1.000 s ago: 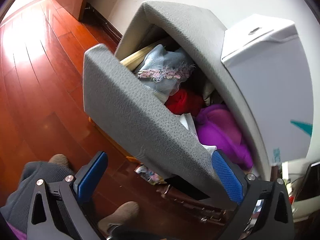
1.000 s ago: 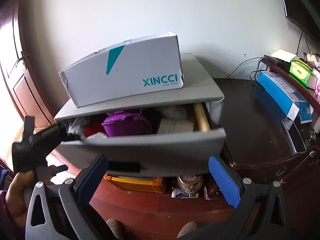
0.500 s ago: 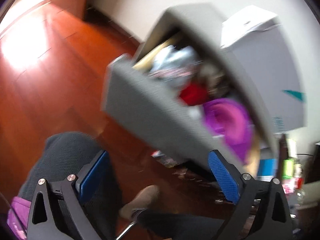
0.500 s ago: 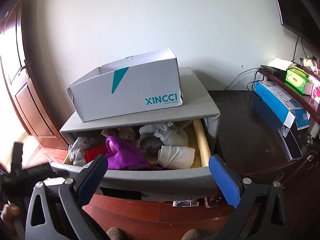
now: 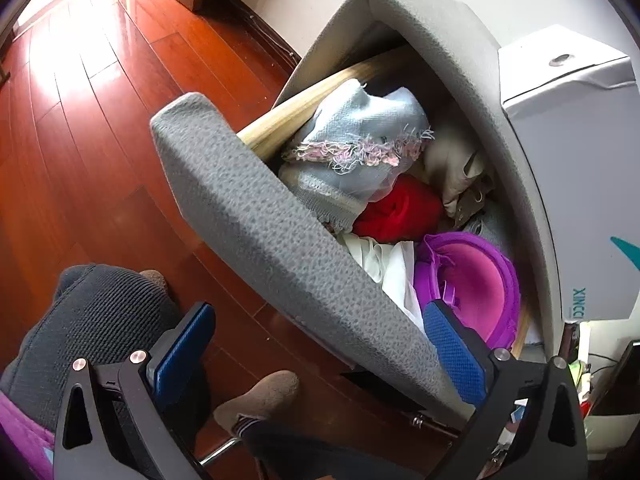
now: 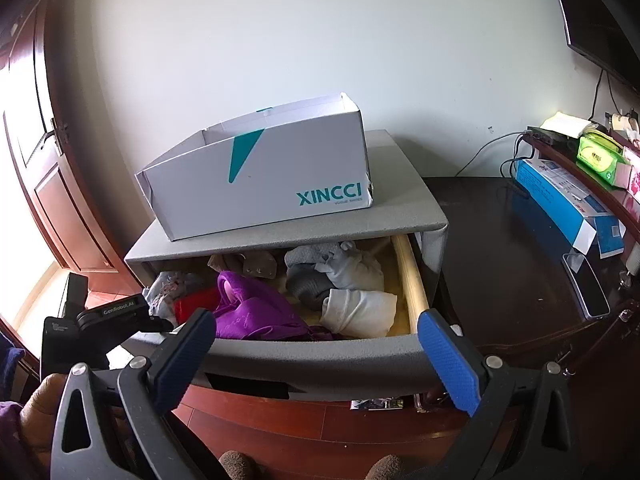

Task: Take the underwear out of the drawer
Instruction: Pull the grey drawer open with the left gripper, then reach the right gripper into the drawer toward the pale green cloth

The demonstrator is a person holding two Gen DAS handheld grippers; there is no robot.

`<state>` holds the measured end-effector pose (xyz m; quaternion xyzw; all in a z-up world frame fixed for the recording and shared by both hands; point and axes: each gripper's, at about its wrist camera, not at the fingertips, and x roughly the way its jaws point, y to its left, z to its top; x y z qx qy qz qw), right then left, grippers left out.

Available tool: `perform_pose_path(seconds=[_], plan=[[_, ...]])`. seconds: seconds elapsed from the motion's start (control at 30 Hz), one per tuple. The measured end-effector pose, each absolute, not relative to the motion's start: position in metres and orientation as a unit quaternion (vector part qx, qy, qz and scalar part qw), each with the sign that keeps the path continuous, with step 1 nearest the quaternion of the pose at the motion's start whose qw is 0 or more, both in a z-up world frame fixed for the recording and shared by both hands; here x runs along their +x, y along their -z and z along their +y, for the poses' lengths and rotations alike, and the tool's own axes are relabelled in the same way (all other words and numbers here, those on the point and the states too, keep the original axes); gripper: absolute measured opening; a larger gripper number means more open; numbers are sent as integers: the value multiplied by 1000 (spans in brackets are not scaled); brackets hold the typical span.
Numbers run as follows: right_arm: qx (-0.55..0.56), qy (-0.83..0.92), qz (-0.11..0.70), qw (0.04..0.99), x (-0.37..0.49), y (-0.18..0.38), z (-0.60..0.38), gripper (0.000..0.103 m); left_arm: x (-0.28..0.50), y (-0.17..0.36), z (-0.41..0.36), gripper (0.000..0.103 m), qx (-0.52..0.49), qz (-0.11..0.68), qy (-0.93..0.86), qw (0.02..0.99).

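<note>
The grey drawer (image 6: 304,364) stands pulled out under the grey cabinet top (image 6: 280,228). Inside lie a purple padded undergarment (image 5: 472,280) (image 6: 256,312), a red cloth (image 5: 400,208) (image 6: 196,306), a light blue knit with pink fringe (image 5: 360,148), a beige piece (image 5: 452,168), a white roll (image 6: 360,312) and grey socks (image 6: 332,268). My left gripper (image 5: 318,350) is open, its right finger beside the drawer front near the purple piece. In the right wrist view the left gripper (image 6: 160,325) sits at the drawer's left front corner. My right gripper (image 6: 316,360) is open, in front of the drawer front.
A white XINCCI box (image 6: 260,184) stands on the cabinet top. A dark table (image 6: 500,248) with a blue box (image 6: 568,208) is to the right. Red wood floor (image 5: 80,120) lies to the left. A person's knee (image 5: 92,312) and slippers (image 5: 260,396) are below the drawer.
The drawer has come further out and more of its contents show. The left gripper swung away from the drawer's left corner and came back. The right gripper rose and looks down into the drawer.
</note>
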<state>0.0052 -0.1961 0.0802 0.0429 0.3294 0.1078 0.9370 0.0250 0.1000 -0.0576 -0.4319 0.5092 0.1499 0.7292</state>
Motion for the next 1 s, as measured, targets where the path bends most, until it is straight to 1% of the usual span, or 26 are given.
perform_pose_path(seconds=[0.13,0.4,0.53,0.73,0.9,1.0], plan=[[34,-105,322,940,3,-84,-194,103,30,49,99,103,-382,524,-149,747],[1,-90,323,942,6,-83,-192,103,6,46,106,103,-360,549,-118,745],[-12,-82,339,937,10,-76,-195,103,3,45,106,103,-352,556,-108,745],[-30,-95,392,914,24,-62,-195,103,-2,46,103,103,-335,555,-95,755],[-66,-120,404,904,29,-59,-186,103,-6,40,101,103,-295,551,-98,774],[-86,-125,405,902,37,-56,-183,103,-7,41,104,103,-297,547,-87,778]])
